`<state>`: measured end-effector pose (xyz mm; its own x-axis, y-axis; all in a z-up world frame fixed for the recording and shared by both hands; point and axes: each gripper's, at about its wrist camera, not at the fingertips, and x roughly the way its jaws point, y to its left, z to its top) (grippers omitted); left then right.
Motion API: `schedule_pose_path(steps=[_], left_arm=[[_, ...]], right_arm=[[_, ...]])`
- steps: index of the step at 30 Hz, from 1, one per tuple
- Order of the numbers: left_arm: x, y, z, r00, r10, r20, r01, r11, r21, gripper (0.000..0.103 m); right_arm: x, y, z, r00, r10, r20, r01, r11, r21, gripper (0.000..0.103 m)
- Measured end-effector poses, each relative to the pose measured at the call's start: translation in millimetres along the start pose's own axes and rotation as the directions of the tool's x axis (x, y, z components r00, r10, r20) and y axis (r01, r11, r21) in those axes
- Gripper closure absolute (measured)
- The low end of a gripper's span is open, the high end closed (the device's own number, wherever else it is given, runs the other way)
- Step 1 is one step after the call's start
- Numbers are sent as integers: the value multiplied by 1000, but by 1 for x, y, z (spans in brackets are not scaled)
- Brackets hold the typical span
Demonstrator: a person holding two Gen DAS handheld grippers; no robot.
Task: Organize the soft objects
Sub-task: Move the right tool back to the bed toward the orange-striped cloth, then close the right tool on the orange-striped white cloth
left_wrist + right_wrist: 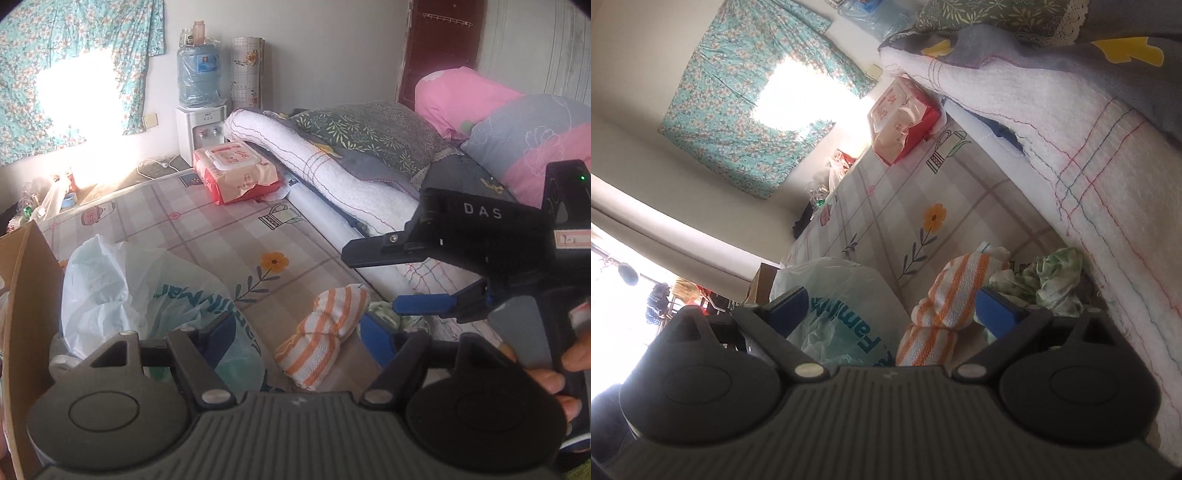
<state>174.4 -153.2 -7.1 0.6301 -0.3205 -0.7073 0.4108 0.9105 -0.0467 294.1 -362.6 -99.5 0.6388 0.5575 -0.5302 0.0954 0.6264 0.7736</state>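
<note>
An orange-and-white striped cloth (321,336) lies bunched on the patterned bedsheet (207,229); it also shows in the right wrist view (942,310). A crumpled green-and-white cloth (1049,280) lies right of it against the rolled white quilt (332,177). A white plastic bag (147,295) sits left of the striped cloth, seen too in the right wrist view (834,302). My left gripper (299,332) is open and empty, just above the striped cloth. My right gripper (369,280) is open and empty, hovering above the green cloth; in its own view (890,306) its jaws straddle the bag and striped cloth.
A pack of wet wipes (236,173) lies farther back on the bed. Pillows and a folded pink-and-grey quilt (517,129) are stacked at the right. A cardboard box (22,295) stands at the left. A water dispenser (199,110) stands by the wall.
</note>
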Motion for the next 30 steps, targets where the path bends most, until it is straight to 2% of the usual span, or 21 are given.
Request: schedule_pose_path(steps=[5, 13, 15, 17, 19, 21, 24, 26, 28, 30], left_arm=[[44, -7, 12, 995, -25, -94, 29, 999, 46, 39], [103, -9, 11, 971, -42, -236, 55, 997, 49, 39], [111, -6, 9, 966, -56, -253, 65, 997, 30, 44], [113, -3, 9, 965, -82, -248, 83, 997, -4, 57], [110, -1, 9, 972, -80, -220, 79, 997, -18, 58], [104, 0, 8, 978, -94, -184, 91, 996, -24, 59], [92, -2, 11, 986, -91, -141, 88, 996, -32, 60], [79, -2, 14, 991, -83, -103, 81, 996, -28, 60], [64, 0, 16, 994, -86, -65, 84, 996, -39, 60], [46, 3, 19, 996, -83, -15, 82, 996, -47, 60]], right_arm=[[26, -11, 20, 997, -40, -72, 42, 999, 21, 6], [63, -15, 43, 982, -131, -133, 129, 991, -19, 6], [70, -16, 44, 979, -137, -149, 135, 991, -24, 6], [76, -16, 44, 977, -143, -159, 140, 990, -34, 6], [83, -16, 43, 974, -148, -171, 143, 989, -41, 6], [89, -15, 42, 973, -154, -173, 148, 988, -42, 11], [95, -11, 43, 972, -166, -169, 158, 986, -58, 25], [97, -7, 44, 972, -166, -164, 157, 985, -66, 43], [88, 1, 42, 979, -137, -148, 127, 989, -70, 50], [78, 18, 42, 987, -113, -112, 102, 989, -104, 51]])
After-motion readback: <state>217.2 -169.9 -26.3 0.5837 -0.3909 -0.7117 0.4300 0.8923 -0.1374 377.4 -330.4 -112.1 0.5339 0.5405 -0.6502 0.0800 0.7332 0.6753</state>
